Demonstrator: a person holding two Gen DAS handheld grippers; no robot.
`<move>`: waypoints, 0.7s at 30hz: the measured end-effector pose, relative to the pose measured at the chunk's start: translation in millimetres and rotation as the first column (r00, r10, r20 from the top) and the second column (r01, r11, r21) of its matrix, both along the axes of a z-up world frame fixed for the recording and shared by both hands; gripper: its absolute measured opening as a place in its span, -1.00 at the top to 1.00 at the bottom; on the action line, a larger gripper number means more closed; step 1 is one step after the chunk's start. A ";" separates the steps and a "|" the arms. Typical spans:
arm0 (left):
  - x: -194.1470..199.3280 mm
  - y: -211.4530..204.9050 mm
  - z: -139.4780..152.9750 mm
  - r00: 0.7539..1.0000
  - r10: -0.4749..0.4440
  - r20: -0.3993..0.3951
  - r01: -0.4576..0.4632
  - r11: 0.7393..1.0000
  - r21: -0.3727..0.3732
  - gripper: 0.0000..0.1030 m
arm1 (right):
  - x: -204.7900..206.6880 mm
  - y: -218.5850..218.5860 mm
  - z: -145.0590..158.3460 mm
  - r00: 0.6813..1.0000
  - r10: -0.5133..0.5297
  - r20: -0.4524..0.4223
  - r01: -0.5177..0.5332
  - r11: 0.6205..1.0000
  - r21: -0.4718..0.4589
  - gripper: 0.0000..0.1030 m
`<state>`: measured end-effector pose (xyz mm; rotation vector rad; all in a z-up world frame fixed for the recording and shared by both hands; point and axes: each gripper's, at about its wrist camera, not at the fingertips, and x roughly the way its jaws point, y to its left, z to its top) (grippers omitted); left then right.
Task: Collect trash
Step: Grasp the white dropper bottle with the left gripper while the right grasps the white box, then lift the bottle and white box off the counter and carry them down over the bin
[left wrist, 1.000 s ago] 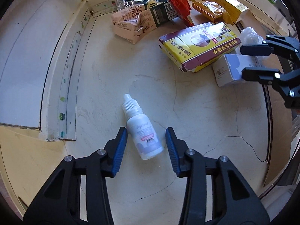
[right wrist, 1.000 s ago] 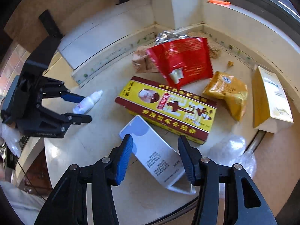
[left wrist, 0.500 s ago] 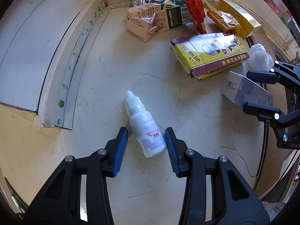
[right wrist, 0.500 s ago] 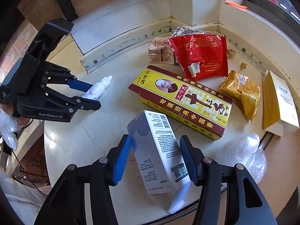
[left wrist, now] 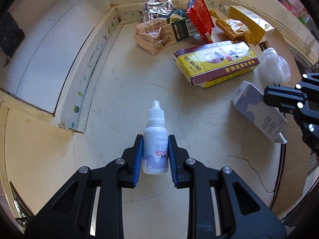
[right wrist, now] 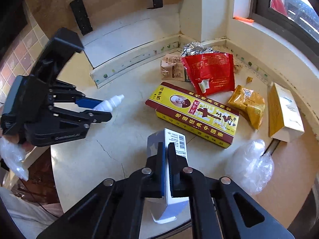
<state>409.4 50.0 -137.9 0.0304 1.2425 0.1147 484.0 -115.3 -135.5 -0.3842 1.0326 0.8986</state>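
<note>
My left gripper (left wrist: 155,151) is shut on a small white dropper bottle (left wrist: 155,139), cap pointing away, held just above the pale stone counter (left wrist: 123,83). It also shows in the right wrist view (right wrist: 108,104). My right gripper (right wrist: 166,155) is shut on a white and grey-blue carton (right wrist: 176,141), pinching its flattened side wall. The carton also shows at the right of the left wrist view (left wrist: 257,109).
A yellow and maroon spice box (right wrist: 193,113), red snack bag (right wrist: 209,73), orange packet (right wrist: 247,103), yellow carton (right wrist: 285,109), crumpled clear plastic (right wrist: 251,165), torn beige carton (left wrist: 153,35) and foil wrapper (left wrist: 157,12) lie near the corner. The counter edge (right wrist: 59,179) is at the left.
Both grippers have closed: the left onto the dropper bottle, the right onto the white carton. The carton has been tipped up off the counter.
</note>
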 end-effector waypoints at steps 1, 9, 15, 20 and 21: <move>-4.7 -1.8 3.7 1.000 -0.005 0.005 0.005 1.000 0.002 0.60 | -2.2 0.5 0.4 1.000 -0.005 0.013 0.005 1.000 -0.005 0.95; -32.8 -12.4 23.3 0.999 -0.044 0.020 0.044 0.999 0.007 0.60 | -2.8 2.4 -13.3 1.000 -0.022 -0.012 0.022 0.998 -0.059 0.10; -36.5 -9.0 26.7 0.999 -0.039 0.032 0.039 0.999 0.006 0.60 | 5.3 7.2 -34.5 0.998 -0.035 -0.054 0.030 0.994 -0.102 0.10; -43.5 -5.3 30.7 0.998 -0.034 0.046 0.033 0.999 0.009 0.60 | 5.5 8.1 -39.0 0.996 -0.056 -0.074 0.050 0.995 -0.088 0.33; -45.2 -5.2 31.7 0.998 -0.034 0.049 0.034 0.999 0.009 0.60 | 3.8 8.1 -37.1 0.996 -0.056 -0.071 0.050 0.996 -0.079 0.33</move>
